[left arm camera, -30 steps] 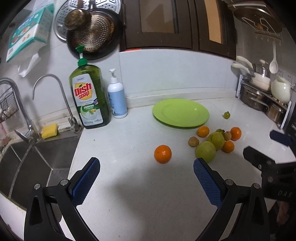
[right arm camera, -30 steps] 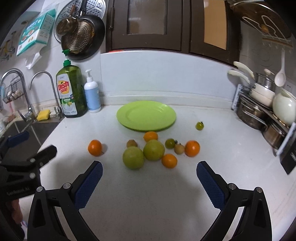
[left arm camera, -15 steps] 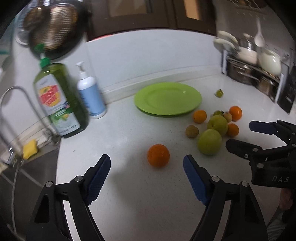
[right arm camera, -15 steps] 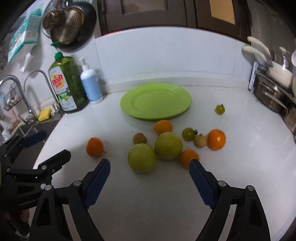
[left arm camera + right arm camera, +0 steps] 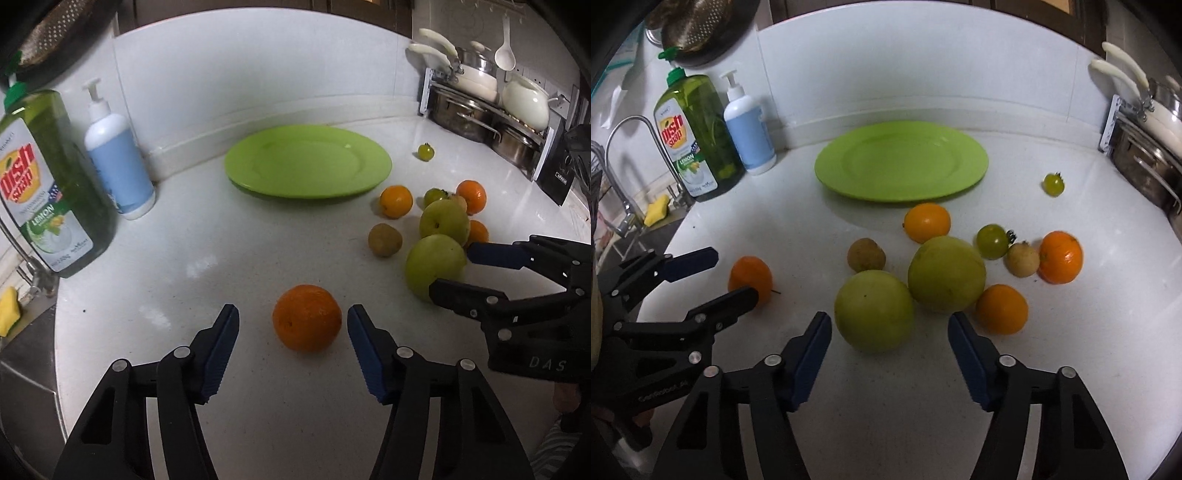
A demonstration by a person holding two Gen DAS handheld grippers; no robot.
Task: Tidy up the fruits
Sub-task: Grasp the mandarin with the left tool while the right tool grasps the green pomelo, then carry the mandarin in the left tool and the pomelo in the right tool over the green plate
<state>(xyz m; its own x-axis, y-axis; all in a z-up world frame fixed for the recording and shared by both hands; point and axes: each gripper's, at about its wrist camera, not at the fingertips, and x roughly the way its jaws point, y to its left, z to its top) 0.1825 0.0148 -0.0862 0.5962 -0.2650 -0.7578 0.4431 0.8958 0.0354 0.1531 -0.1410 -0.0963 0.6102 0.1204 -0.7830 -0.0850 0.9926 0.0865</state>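
left gripper (image 5: 293,321) gapes with the lone orange (image 5: 307,322) between its pads, untouched; right gripper (image 5: 889,330) gapes just short of a green apple (image 5: 874,310). grasp step: both likely need closing, then lifting toward the plate (image 5: 258,186) ahead.

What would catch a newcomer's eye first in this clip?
A lone orange sits on the white counter between the open fingers of the left hand-held gripper. Behind it lies an empty green plate. To the right, the right hand-held gripper opens toward a big green fruit in a fruit cluster.
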